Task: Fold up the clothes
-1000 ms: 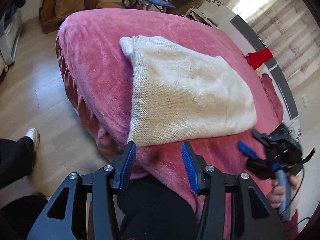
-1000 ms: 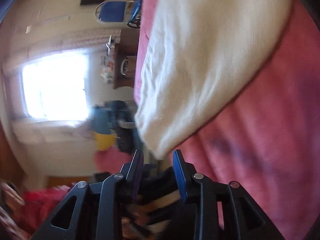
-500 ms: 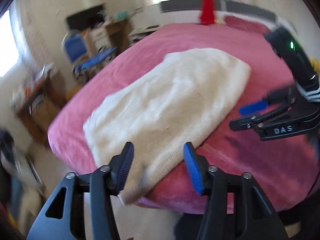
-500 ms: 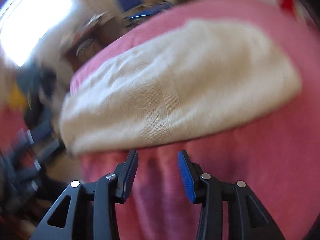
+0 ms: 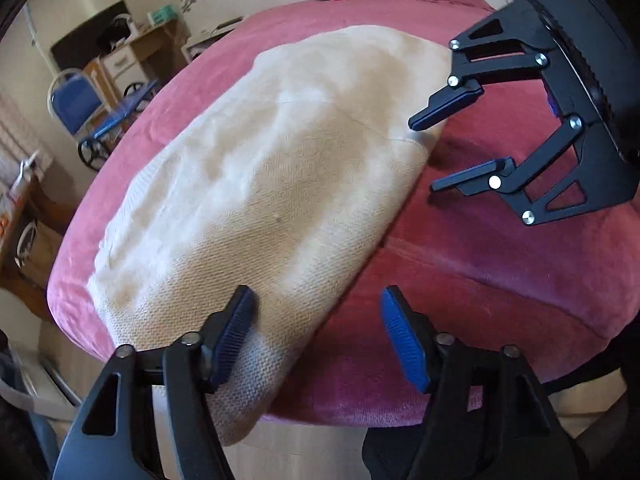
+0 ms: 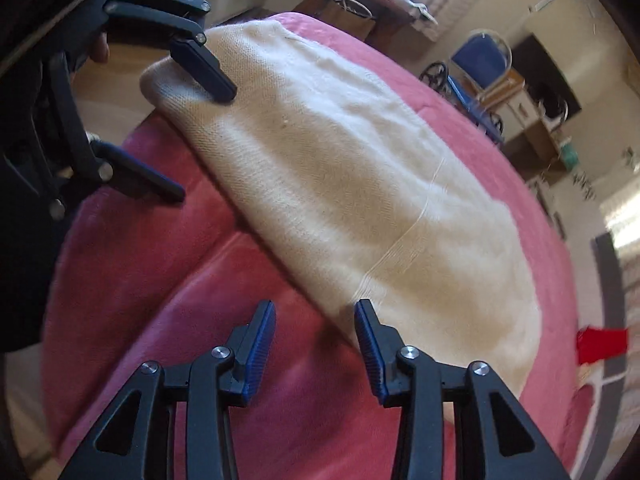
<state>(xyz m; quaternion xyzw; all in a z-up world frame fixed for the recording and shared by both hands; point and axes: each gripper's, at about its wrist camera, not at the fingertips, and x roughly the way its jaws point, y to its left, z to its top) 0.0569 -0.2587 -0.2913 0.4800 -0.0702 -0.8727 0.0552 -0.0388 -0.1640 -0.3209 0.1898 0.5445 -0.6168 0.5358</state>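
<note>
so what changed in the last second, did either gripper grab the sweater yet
Neither has. Both views rolled and swung round, so both grippers now face the near long edge of the cream sweater. The left gripper straddles its corner at the edge of the bed, jaws closing but pads not pressing. The right gripper hangs open by the other end. The sweater lies folded on the pink blanket as before.
</note>
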